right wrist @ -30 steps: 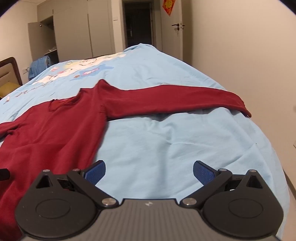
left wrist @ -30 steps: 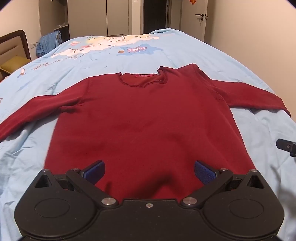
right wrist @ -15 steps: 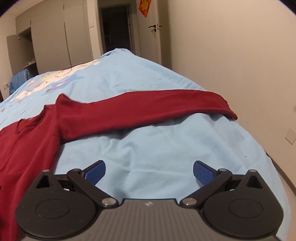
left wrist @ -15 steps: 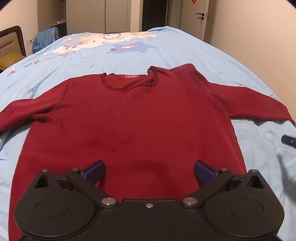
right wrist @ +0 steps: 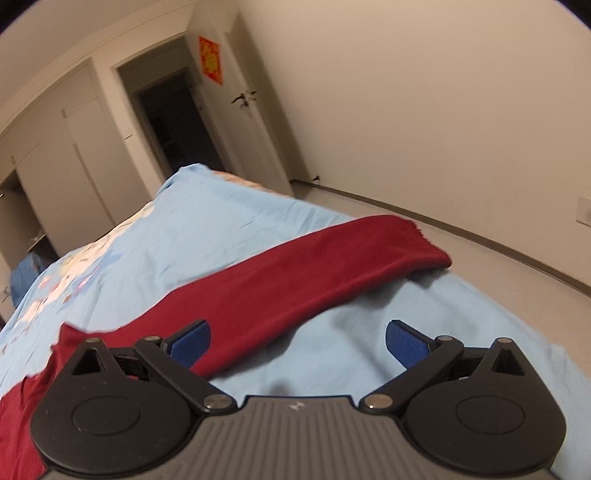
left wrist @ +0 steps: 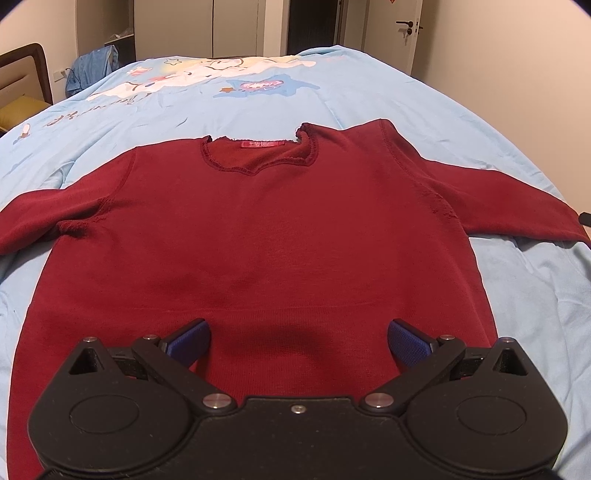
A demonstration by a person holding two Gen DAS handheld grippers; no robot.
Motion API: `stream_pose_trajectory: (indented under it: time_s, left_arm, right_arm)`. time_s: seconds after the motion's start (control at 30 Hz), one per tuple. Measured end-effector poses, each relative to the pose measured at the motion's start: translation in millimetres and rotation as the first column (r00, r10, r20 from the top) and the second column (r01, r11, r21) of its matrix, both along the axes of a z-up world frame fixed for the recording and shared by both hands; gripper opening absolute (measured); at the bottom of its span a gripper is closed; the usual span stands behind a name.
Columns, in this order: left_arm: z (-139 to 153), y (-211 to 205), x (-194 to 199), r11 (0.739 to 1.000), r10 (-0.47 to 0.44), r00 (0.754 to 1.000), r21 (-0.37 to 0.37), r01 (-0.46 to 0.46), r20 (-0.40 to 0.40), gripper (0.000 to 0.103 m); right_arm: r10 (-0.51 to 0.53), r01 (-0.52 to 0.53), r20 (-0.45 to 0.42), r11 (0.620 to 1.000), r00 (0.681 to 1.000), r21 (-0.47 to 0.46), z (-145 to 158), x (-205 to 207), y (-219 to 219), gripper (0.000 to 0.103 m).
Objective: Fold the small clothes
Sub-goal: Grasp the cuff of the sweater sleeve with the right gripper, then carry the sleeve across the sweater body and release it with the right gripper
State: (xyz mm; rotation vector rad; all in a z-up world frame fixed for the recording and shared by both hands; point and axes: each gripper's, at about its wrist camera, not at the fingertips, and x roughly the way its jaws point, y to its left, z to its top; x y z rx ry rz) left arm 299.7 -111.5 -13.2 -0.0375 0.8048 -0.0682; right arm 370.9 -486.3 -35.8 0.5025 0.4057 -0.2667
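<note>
At the bottom of the left wrist view, the left gripper hangs over the lower middle of a dark red sweater, its two blue pads set wide apart with nothing between them. The sweater lies flat, front up, on a light blue bedsheet, filling the centre of the frame. Its sleeves run out toward the left and right edges, and its neckline, with a small red label, sits above centre. Beyond the collar, a cartoon print covers the sheet in the upper part of the frame. A headboard shows at the upper left, and a door at the upper right.

In the right wrist view, which is tilted, the right gripper is also spread open and empty, low in the frame above the bedsheet. One sleeve of the sweater crosses from the lower left, beside the left pad, up to its cuff at right of centre near the bed's edge. Farther off are bare floor, a plain wall, and a dark doorway at the upper left with a red hanging beside it.
</note>
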Motion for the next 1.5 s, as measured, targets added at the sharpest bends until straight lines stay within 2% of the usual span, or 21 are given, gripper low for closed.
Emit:
stream_pose_trajectory:
  time_s: [0.1, 0.2, 0.27, 0.3, 0.4, 0.5, 0.57, 0.63, 0.67, 0.83, 0.93, 1.03, 1.17, 1.27, 1.37, 1.5]
  left_arm:
    - [0.6, 0.9, 1.1, 1.0, -0.002, 1.0, 0.0, 0.002, -0.004, 0.102]
    - [2.8, 2.0, 2.7, 1.0, 0.0, 1.0, 0.004, 0.0, 0.0, 0.102]
    - [6.0, 3.3, 3.0, 1.0, 0.004, 1.0, 0.005, -0.004, 0.008, 0.102]
    - [7.5, 3.8, 2.4, 1.0, 0.007, 1.0, 0.004, -0.007, 0.013, 0.102]
    - [12.4, 7.8, 1.2, 1.0, 0.02, 1.0, -0.001, -0.02, 0.024, 0.102]
    - [16.8, 11.8, -0.4, 1.0, 0.029, 0.999, -0.005, -0.029, 0.031, 0.102]
    - [19.3, 15.0, -1.9, 0.999, 0.037, 0.999, -0.003, -0.037, 0.036, 0.102]
    - [22.0, 20.0, -3.8, 0.999, 0.048, 0.998, -0.005, -0.048, 0.042, 0.102]
    - [23.2, 22.3, -4.8, 0.999, 0.053, 0.998, -0.007, -0.053, 0.043, 0.102]
    - [28.9, 35.0, -8.9, 0.997, 0.079, 0.996, -0.016, -0.078, 0.052, 0.102]
    - [31.9, 43.4, -13.7, 0.995, 0.095, 0.993, -0.032, -0.093, 0.063, 0.102]
    - [35.2, 53.4, -19.5, 0.993, 0.113, 0.991, -0.051, -0.11, 0.072, 0.102]
    - [40.3, 69.0, -27.9, 0.989, 0.139, 0.986, -0.068, -0.133, 0.089, 0.102]
    - [44.2, 84.6, -34.0, 0.984, 0.17, 0.98, -0.079, -0.163, 0.101, 0.102]
    - [47.7, 103.2, -40.5, 0.976, 0.21, 0.971, -0.09, -0.201, 0.115, 0.102]
    - [51.2, 129.9, -49.3, 0.961, 0.266, 0.956, -0.107, -0.254, 0.124, 0.102]
  right_arm:
    - [-0.05, 0.049, 0.006, 0.997, 0.999, 0.061, -3.5, 11.1, -19.7, 0.103]
    - [-0.098, 0.095, 0.008, 0.981, 0.995, 0.17, -8.0, 19.4, -44.3, 0.1]
    - [-0.133, 0.126, 0.015, 0.965, 0.991, 0.231, -13.9, 17.8, -64.6, 0.094]
    - [-0.152, 0.149, -0.006, 0.959, 0.988, 0.241, -27.2, 21.6, -61.4, 0.092]
    - [-0.203, 0.194, 0.0, 0.937, 0.979, 0.291, -33.3, 26.4, -75.9, 0.08]
    - [-0.249, 0.242, -0.019, 0.916, 0.968, 0.319, -40.9, 30.8, -86.8, 0.054]
    - [-0.27, 0.268, -0.044, 0.902, 0.962, 0.337, -46.6, 36.1, -91.6, 0.025]
    - [-0.277, 0.276, -0.047, 0.899, 0.96, 0.339, -48.3, 40.8, -92.7, 0.017]
    - [-0.284, 0.282, -0.043, 0.902, 0.958, 0.326, -46.6, 40.6, -90.7, 0.011]
    - [-0.295, 0.288, 0.013, 0.94, 0.955, 0.182, -15.9, 38.7, -68.5, 0.007]
    - [-0.249, 0.247, 0.07, 0.968, 0.966, 0.036, 12.7, 41.2, -43.9, 0.007]
    - [-0.172, 0.186, 0.115, 0.975, 0.978, -0.124, 43.3, 48.4, -10.5, 0.007]
    - [-0.041, 0.087, 0.151, 0.947, 0.988, -0.309, 79.7, 60.5, 48.4, 0.007]
    - [0.065, 0.008, 0.168, 0.915, 0.984, -0.403, 102.3, 70.0, 96.0, 0.007]
    - [0.173, -0.065, 0.182, 0.874, 0.968, -0.482, 123.2, 73.9, 148.3, 0.007]
    - [0.311, -0.178, 0.164, 0.822, 0.936, -0.541, 134.9, 84.0, 216.9, 0.007]
